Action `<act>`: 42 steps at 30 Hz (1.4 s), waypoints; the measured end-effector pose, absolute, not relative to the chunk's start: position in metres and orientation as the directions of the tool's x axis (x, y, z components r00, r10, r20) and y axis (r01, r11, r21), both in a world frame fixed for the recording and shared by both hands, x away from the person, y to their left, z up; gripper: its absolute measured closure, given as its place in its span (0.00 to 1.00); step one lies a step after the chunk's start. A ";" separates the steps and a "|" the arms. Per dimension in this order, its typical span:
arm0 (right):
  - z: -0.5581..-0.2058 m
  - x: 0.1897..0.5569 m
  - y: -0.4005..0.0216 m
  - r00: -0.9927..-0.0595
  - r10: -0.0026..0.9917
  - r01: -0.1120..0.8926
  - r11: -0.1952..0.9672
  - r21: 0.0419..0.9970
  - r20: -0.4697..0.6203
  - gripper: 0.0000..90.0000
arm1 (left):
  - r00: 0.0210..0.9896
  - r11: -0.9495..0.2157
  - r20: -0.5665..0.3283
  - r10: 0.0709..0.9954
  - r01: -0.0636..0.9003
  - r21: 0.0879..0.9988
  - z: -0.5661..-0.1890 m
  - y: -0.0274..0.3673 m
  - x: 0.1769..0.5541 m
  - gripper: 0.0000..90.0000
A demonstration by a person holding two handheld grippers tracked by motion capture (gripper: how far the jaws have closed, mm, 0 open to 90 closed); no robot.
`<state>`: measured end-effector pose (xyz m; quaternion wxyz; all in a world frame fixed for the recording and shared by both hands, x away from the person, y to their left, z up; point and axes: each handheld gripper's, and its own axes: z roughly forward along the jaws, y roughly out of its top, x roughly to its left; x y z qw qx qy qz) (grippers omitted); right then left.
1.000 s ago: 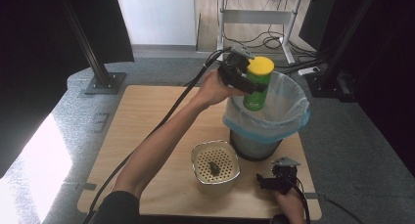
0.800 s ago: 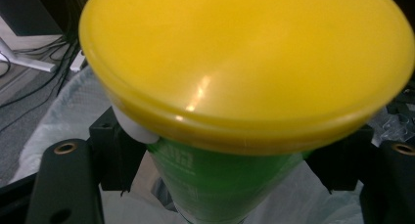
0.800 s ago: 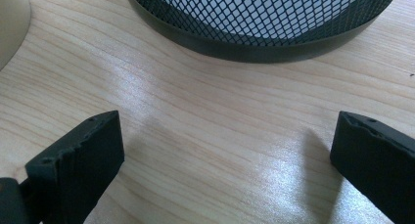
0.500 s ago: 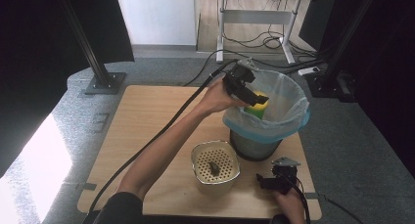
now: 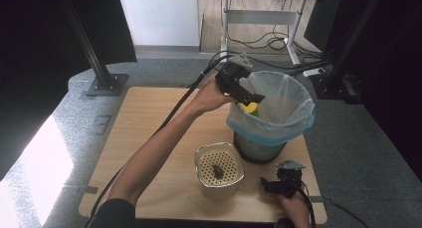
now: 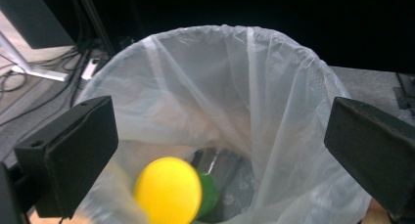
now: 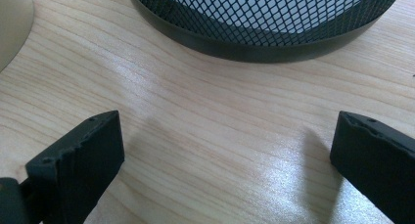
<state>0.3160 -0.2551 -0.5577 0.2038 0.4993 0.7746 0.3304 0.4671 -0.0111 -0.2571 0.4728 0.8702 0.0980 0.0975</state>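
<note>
Left tongs (image 6: 220, 150): my jaws, just opened wide, hang empty over the bin.
Yellow-capped green bottle (image 6: 171, 190): released, inside the lined wastebasket (image 5: 298, 121).
Right tongs (image 7: 225, 160): open, idle on the surface (image 5: 149, 118).
Left: strainer's dark scrap (image 5: 217, 170).

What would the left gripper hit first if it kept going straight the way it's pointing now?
Probably the yellow-capped green bottle lying in the bin's white liner. The left gripper points down into the bin with its jaws open and nothing between them; depth is hard to judge.
</note>
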 end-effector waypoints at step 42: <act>-0.558 0.316 -0.255 -0.418 0.908 0.637 0.284 0.717 0.011 0.00 | 0.884 -0.413 0.026 0.468 0.192 0.890 -0.324 0.164 0.444 0.00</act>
